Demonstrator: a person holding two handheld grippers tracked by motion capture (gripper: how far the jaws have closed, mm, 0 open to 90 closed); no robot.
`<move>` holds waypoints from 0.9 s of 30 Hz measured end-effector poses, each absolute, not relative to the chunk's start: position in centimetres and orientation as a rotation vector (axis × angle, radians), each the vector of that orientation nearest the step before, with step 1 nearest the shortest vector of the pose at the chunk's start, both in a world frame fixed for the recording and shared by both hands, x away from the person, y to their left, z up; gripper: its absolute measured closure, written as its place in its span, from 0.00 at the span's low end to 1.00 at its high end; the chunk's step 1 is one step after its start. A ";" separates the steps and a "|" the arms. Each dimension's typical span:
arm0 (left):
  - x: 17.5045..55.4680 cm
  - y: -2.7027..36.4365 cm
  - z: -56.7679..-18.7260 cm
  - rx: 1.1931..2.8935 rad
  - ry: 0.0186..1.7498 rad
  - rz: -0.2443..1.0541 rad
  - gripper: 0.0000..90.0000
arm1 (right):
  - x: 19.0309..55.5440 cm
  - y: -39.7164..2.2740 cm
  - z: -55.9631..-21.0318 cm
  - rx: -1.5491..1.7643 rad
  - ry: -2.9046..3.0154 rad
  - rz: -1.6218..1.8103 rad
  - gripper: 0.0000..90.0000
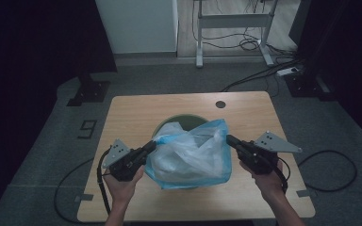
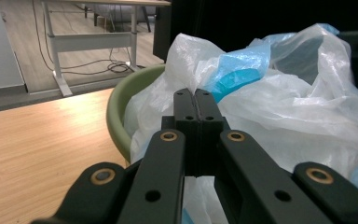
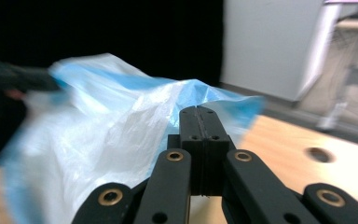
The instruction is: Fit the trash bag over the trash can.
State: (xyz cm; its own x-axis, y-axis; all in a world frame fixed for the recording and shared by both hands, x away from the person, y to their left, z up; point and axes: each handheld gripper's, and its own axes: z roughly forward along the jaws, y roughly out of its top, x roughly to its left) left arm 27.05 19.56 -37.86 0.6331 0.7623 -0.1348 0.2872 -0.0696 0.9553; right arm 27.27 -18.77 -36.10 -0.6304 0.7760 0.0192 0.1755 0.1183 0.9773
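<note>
Gripping 1 bag (image 1: 191, 155), 2 tongs

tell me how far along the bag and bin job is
Done: the blue and white plastic bag already sits over the green bin, bunched on top of it. In hand: the left gripper and the right gripper are both shut on the bag's opposite edges, holding it stretched between them. Left, probably: the bag still hides most of the bin's rim, so it must yet be opened and pulled down around it.
</note>
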 end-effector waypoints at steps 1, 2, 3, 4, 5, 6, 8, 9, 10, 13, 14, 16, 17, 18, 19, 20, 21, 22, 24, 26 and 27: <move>27.2 19.7 -37.9 1.638 0.884 0.481 1.00 | 27.3 -18.9 -36.2 0.914 1.887 1.508 0.99; 27.3 19.8 -38.0 1.633 0.890 0.478 1.00 | 27.4 -19.0 -36.4 0.906 1.880 1.465 0.99; 27.5 20.0 -38.0 1.630 0.897 0.484 1.00 | 27.4 -19.0 -36.5 0.895 1.872 1.427 0.99; 27.6 20.2 -38.1 1.624 0.907 0.483 1.00 | 27.4 -19.1 -36.6 0.883 1.863 1.391 0.99; 27.8 20.4 -38.2 1.614 0.916 0.482 1.00 | 27.5 -19.3 -36.8 0.883 1.863 1.380 0.99; 27.9 20.7 -38.2 1.606 0.924 0.486 1.00 | 27.6 -19.6 -37.0 0.895 1.861 1.374 0.99; 28.1 21.3 -38.3 1.578 0.941 0.478 1.00 | 27.7 -20.0 -37.3 0.908 1.857 1.353 0.99; 28.3 21.5 -38.4 1.566 0.949 0.470 1.00 | 27.8 -20.2 -37.5 0.911 1.855 1.342 0.99; 28.5 21.9 -38.4 1.550 0.961 0.464 1.00 | 27.9 -20.4 -37.6 0.917 1.852 1.335 0.99; 29.1 22.8 -38.7 1.527 0.995 0.450 1.00 | 28.4 -21.1 -37.9 0.950 1.841 1.319 0.99; 29.4 23.1 -38.7 1.521 1.005 0.445 1.00 | 28.7 -21.4 -38.0 0.963 1.840 1.318 0.99; 29.9 23.5 -38.5 1.511 1.013 0.440 1.00 | 29.5 -21.6 -38.3 0.991 1.838 1.310 0.99; 30.1 23.7 -38.4 1.510 1.015 0.439 1.00 | 29.9 -21.7 -38.3 0.999 1.837 1.306 0.99; 30.3 23.8 -38.2 1.511 1.015 0.438 1.00 | 30.3 -21.7 -38.3 1.007 1.836 1.303 0.99; 30.6 23.9 -38.0 1.513 1.019 0.437 1.00 | 30.7 -21.7 -38.2 1.015 1.835 1.301 0.99; 30.8 23.9 -37.8 1.517 1.020 0.437 1.00 | 31.2 -21.7 -38.2 1.025 1.835 1.304 0.99; 31.1 24.0 -37.7 1.525 1.023 0.436 1.00 | 31.7 -21.6 -38.1 1.035 1.836 1.309 0.99; 31.4 24.0 -37.6 1.532 1.026 0.437 1.00 | 32.2 -21.5 -38.0 1.045 1.843 1.310 0.99; 32.1 24.1 -37.6 1.543 1.038 0.430 1.00 | 33.0 -21.2 -38.0 1.060 1.845 1.305 0.99; 32.7 24.4 -37.8 1.546 1.053 0.415 1.00 | 33.9 -20.8 -38.1 1.070 1.851 1.301 0.99; 33.1 24.5 -38.1 1.552 1.064 0.413 1.00 | 34.3 -20.6 -38.3 1.075 1.853 1.303 0.99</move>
State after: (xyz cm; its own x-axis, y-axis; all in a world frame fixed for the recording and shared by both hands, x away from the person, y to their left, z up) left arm 33.08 24.48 -38.10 0.5271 0.8005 -0.2852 0.3987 0.0634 0.9149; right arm 34.32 -20.61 -38.26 -0.4738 0.8799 -0.0360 0.2641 0.1809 0.9474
